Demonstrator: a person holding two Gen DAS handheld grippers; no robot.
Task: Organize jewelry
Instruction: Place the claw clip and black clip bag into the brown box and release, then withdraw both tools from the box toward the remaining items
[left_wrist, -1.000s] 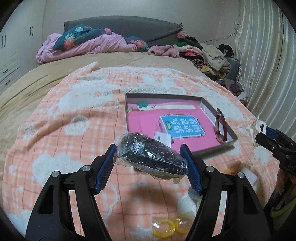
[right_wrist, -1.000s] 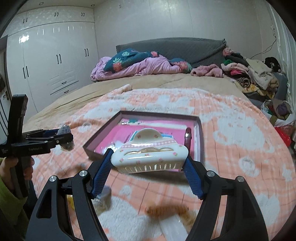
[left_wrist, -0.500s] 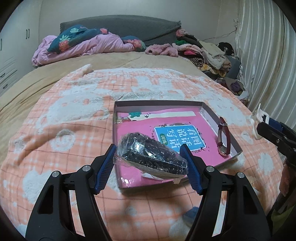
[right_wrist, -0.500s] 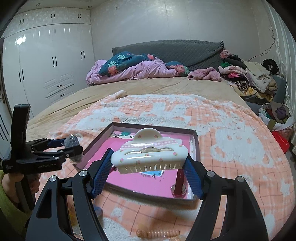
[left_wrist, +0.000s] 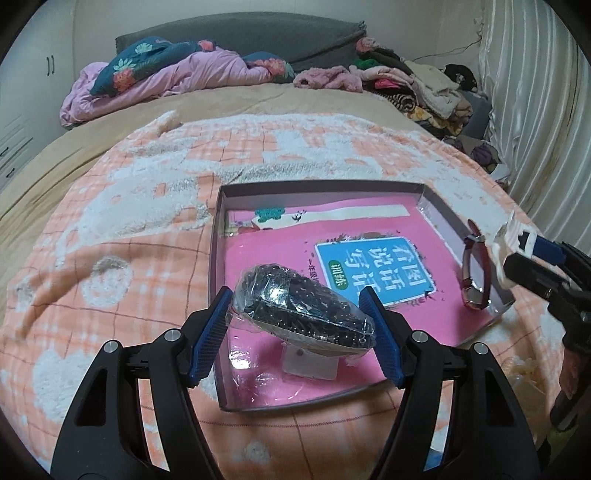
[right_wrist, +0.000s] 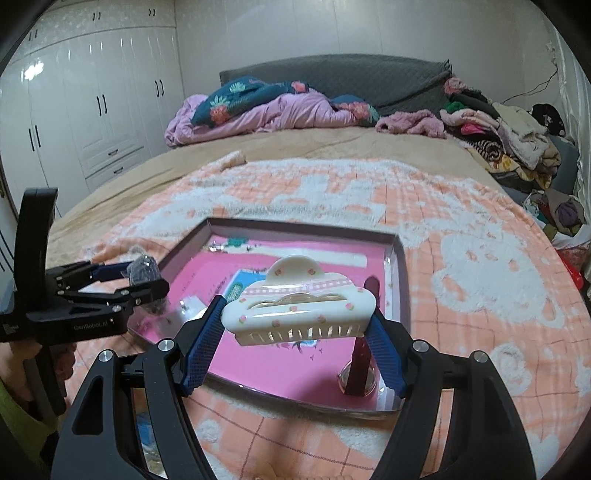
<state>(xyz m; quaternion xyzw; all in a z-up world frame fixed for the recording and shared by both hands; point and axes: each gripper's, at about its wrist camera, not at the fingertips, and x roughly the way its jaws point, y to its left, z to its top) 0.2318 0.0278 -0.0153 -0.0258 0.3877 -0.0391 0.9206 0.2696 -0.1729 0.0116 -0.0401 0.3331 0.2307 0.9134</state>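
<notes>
A watch (left_wrist: 474, 273) already lies at the tray's (left_wrist: 218, 229) right wall. Both tongs hover over the near part — left tongs (left_wrist: 301, 321) closed around a bagged bead string (left_wrist: 301, 308), right tongs (right_wrist: 297, 325) closed around a hair claw (right_wrist: 299, 308), neither released yet.

Place: a bedroom in a home.
Bed: a wide bed (right_wrist: 332, 147) fills the middle of the frame, with a grey padded headboard (right_wrist: 332, 79) at the top.
Bedding: an orange-and-white plaid blanket (right_wrist: 480, 236) across the centre; a crumpled pink quilt (right_wrist: 266, 114) above it.
Storage: white wardrobe doors (right_wrist: 92, 107) at upper left.
Clutter: piled clothes (right_wrist: 498, 129) at upper right.
Window side: pale curtains (left_wrist: 535, 110) along the right edge.
</notes>
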